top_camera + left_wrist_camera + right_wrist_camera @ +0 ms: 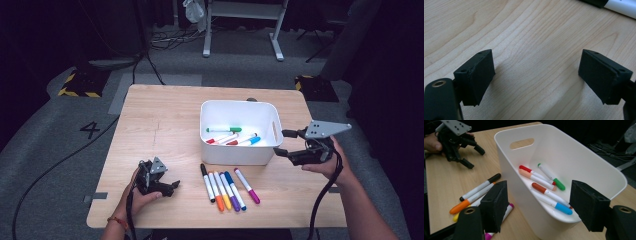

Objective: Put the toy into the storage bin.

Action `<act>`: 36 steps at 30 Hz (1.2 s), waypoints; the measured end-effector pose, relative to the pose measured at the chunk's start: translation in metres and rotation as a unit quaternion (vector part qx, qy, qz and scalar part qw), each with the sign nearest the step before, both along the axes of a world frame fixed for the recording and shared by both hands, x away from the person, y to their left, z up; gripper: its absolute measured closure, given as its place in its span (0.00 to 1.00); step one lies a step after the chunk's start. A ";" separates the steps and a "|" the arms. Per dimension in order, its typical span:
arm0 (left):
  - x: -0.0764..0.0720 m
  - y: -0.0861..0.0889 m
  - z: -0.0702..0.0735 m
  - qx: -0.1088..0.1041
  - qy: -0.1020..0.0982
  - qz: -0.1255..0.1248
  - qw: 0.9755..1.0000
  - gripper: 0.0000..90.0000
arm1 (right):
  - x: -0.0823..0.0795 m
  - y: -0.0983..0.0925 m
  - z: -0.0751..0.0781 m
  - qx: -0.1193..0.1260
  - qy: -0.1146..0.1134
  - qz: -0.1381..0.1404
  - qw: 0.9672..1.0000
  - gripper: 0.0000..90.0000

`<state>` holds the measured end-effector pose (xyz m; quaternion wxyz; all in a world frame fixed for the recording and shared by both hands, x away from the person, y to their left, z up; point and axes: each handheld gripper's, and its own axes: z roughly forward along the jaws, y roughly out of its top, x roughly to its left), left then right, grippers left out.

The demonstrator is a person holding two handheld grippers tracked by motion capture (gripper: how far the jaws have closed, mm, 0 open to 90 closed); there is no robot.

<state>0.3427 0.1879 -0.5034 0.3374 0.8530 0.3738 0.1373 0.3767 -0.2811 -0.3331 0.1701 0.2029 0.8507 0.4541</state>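
Wooden tabletop (160, 120) holds everything. Near its front edge, the left hand-held gripper (172, 188) rests low, jaws wide apart and empty. Six markers (227, 187) lie in a row beside it. Further back, the right hand-held gripper (281, 143) hovers by the white bin (239, 156), wide open and empty. Five markers (546, 186) lie inside.

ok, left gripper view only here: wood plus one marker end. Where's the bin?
Observer: Bin sits mid table, up and right of the left gripper.
Operator: Anything in it?
Observer: Five markers: red, peach, green, brown and blue caps.
Operator: Right gripper?
Observer: Right gripper is open and empty, by the bin's right end.
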 end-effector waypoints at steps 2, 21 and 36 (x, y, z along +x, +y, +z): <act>0.000 0.000 0.000 0.000 0.000 0.000 1.000 0.15 | -0.008 -0.002 -0.007 0.004 0.010 0.005 1.000 0.36; 0.000 0.000 0.000 0.000 0.000 0.000 1.000 0.15 | -0.051 0.034 -0.118 -0.061 0.095 0.044 0.993 0.37; 0.000 0.000 0.000 0.000 -0.001 -0.001 1.000 0.15 | -0.041 0.049 -0.156 -0.087 0.120 0.003 0.989 0.50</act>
